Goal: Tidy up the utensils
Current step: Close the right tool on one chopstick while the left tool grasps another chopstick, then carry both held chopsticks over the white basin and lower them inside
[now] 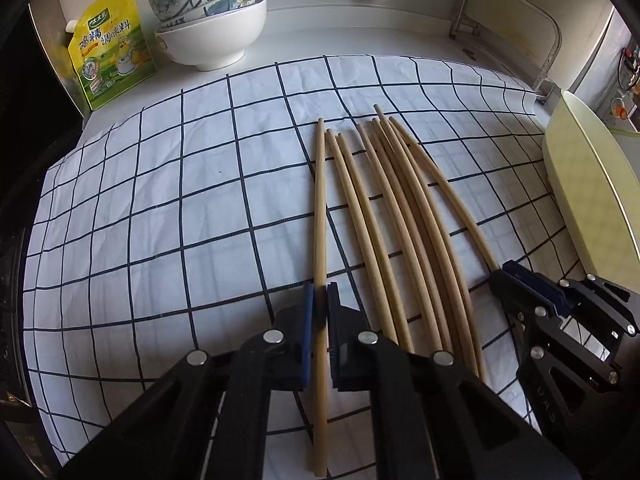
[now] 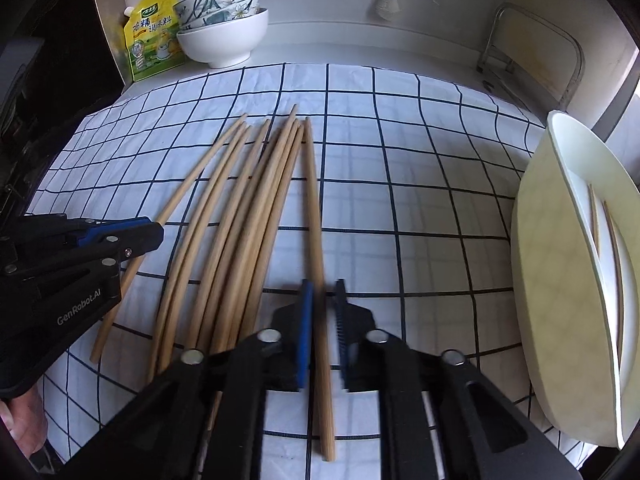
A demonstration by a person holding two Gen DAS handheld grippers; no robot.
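Several bamboo chopsticks (image 1: 384, 216) lie side by side on a white checked cloth (image 1: 160, 208); they also show in the right wrist view (image 2: 248, 216). My left gripper (image 1: 319, 300) is shut on the leftmost chopstick (image 1: 319, 208); it shows at the left of the right wrist view (image 2: 154, 232). My right gripper (image 2: 323, 296) is shut on the rightmost chopstick (image 2: 314, 208); it shows at the right of the left wrist view (image 1: 506, 272). A pale yellow tray (image 2: 536, 240) at the right edge holds two chopsticks (image 2: 612, 248).
Stacked bowls (image 1: 212, 28) and a yellow seasoning pouch (image 1: 110, 52) stand at the back left by the wall. A metal rack (image 1: 516, 28) stands at the back right. The tray (image 1: 588, 196) borders the cloth's right side.
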